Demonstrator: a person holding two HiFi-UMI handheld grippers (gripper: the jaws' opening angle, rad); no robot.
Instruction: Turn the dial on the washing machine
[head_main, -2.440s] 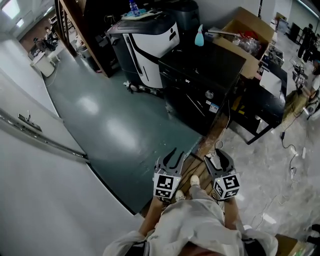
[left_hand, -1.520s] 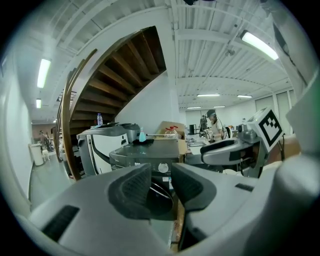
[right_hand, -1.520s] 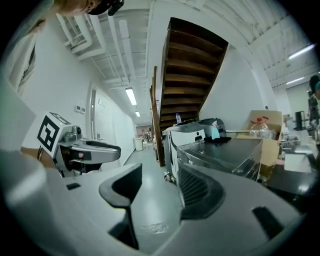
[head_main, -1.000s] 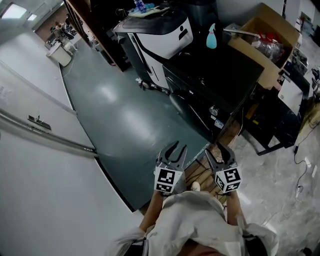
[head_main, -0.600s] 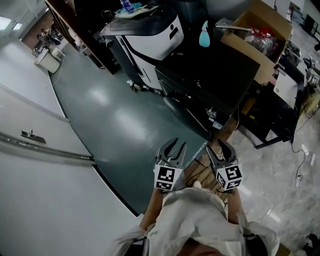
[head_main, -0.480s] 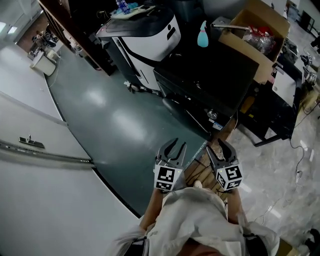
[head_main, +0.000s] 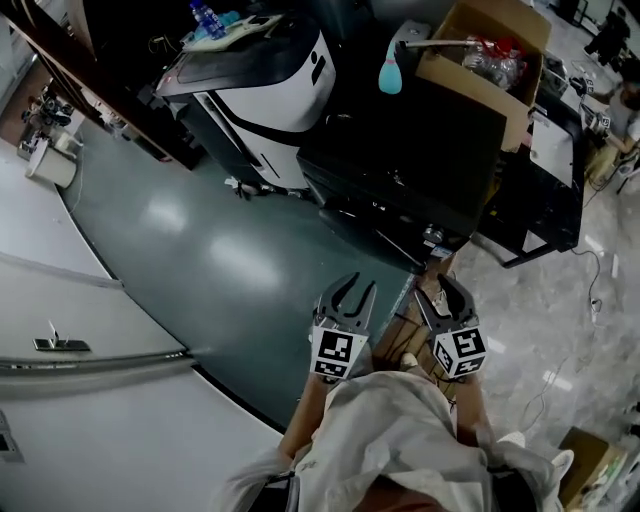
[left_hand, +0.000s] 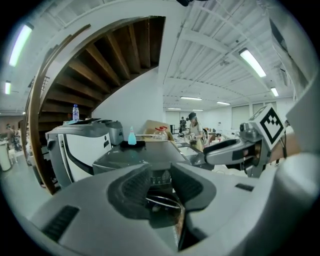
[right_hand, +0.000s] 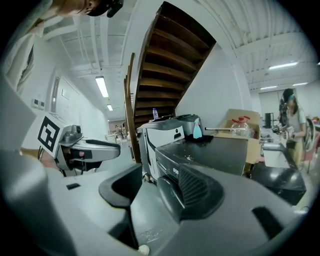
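Observation:
The black washing machine (head_main: 410, 160) stands ahead of me, its small round dial (head_main: 432, 235) on the front face near the right corner. Both grippers hover low in front of it, short of the front and touching nothing. My left gripper (head_main: 353, 287) has its fingertips apart and empty; between them the left gripper view shows the washing machine (left_hand: 145, 156). My right gripper (head_main: 445, 285) sits just below the dial with its tips together, nothing between them. In the right gripper view the right gripper (right_hand: 150, 187) points at the washing machine (right_hand: 220, 147).
A white and black machine (head_main: 265, 75) stands left of the washer. A blue spray bottle (head_main: 390, 72) sits on the washer's top, beside an open cardboard box (head_main: 485, 55) of bottles. Cables (head_main: 415, 325) lie on the floor below the grippers. A black desk (head_main: 545, 190) is at the right.
The view has swung and drawn in: the washer's front corner and dial now sit closer above the grippers. Both grippers keep the same pose, side by side.

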